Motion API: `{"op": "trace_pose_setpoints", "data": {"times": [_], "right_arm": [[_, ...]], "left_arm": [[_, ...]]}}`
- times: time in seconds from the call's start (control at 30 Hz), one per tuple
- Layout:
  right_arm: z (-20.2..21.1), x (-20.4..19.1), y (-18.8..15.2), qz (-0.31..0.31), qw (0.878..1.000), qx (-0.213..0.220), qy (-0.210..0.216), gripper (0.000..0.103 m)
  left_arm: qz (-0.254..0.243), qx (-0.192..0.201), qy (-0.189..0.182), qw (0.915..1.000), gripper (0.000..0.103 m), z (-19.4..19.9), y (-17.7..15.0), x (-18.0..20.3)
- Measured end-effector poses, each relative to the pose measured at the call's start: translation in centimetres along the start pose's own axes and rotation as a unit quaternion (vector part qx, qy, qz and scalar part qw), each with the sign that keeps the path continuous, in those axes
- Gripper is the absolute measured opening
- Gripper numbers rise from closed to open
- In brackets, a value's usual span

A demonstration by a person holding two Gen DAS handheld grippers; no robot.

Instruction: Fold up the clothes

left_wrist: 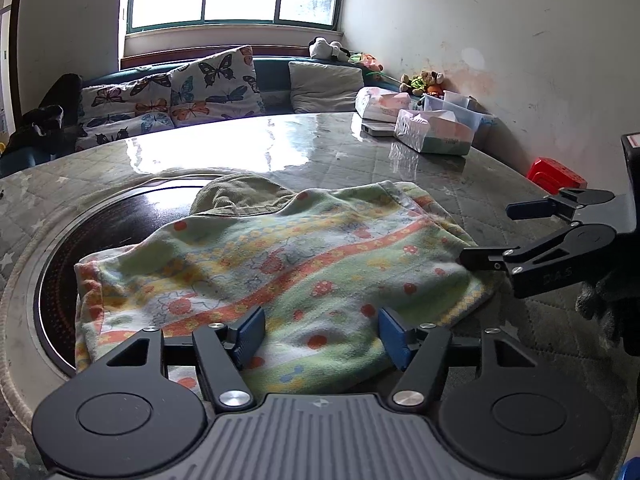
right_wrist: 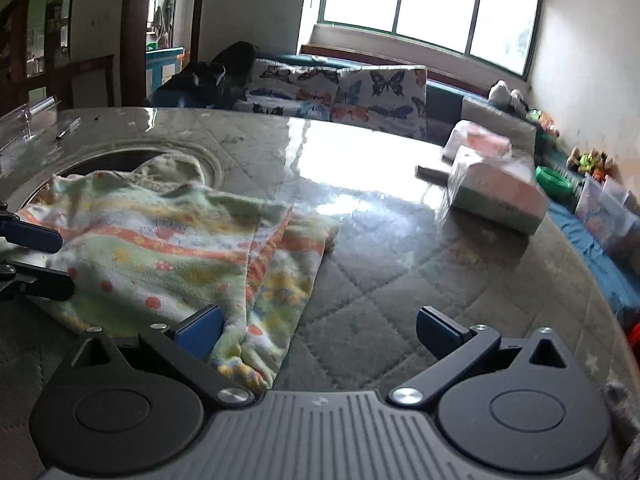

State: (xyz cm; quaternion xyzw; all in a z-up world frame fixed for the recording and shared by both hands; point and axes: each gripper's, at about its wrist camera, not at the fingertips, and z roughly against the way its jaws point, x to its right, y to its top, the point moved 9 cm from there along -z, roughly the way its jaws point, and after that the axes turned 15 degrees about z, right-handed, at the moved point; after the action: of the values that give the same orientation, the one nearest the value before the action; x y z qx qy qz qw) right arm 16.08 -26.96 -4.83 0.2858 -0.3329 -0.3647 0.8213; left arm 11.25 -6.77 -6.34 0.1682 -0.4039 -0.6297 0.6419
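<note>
Loosely, both grippers' jaws stand apart over the towel [left_wrist: 280, 256] (folded, patterned), grasping nothing.

Black claw [left_wrist: 322, 334] arms, blue pads, silver screws.

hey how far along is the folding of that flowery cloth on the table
Looks done: the patterned cloth lies doubled over, its layered edges showing at the right side. In hand: nothing; the left tool and the right tool are both open over it, pads not pressing. Left: probably another fold, and the olive garment sticking out behind it looks untouched.
</note>
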Motion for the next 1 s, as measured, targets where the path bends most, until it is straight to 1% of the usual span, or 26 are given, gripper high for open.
{"op": "trace_pose_setpoints", "data": {"times": [0.1,0.23,0.37,0.5,0.6,0.7,0.87,1.0], "right_arm": [[0.2,-0.5,1.3,0.010,1.000,0.016,0.003,0.103],[-0.2,-2.2,3.3,0.030,0.999,0.036,0.025,0.103],[-1.1,-4.6,4.7,0.051,0.996,0.048,0.048,0.103],[-2.2,-6.3,4.1,0.074,0.995,0.034,0.058,0.103],[-2.2,-6.4,3.9,0.072,0.995,0.036,0.061,0.103],[-1.7,-6.0,4.2,0.084,0.994,0.042,0.056,0.103],[-1.3,-6.0,5.0,0.081,0.993,0.057,0.071,0.103],[-2.3,-6.9,4.7,0.082,0.992,0.048,0.080,0.103]], "left_arm": [[0.010,0.013,0.004,0.9999,0.066,0.4,0.8,-0.1],[0.015,0.031,0.016,0.9993,0.065,0.5,1.9,-0.3],[0.014,0.022,0.024,0.9994,0.064,-0.4,2.1,-0.5],[-0.006,0.003,0.028,0.9996,0.061,-1.5,1.4,-0.4],[-0.003,0.000,0.024,0.9997,0.062,-2.0,1.2,-0.6],[-0.004,0.001,0.016,0.9999,0.063,-1.8,1.2,-0.8],[0.001,0.026,0.016,0.9995,0.062,0.4,2.1,-1.6],[0.000,0.027,0.031,0.9991,0.061,1.5,1.4,-2.6]]}}
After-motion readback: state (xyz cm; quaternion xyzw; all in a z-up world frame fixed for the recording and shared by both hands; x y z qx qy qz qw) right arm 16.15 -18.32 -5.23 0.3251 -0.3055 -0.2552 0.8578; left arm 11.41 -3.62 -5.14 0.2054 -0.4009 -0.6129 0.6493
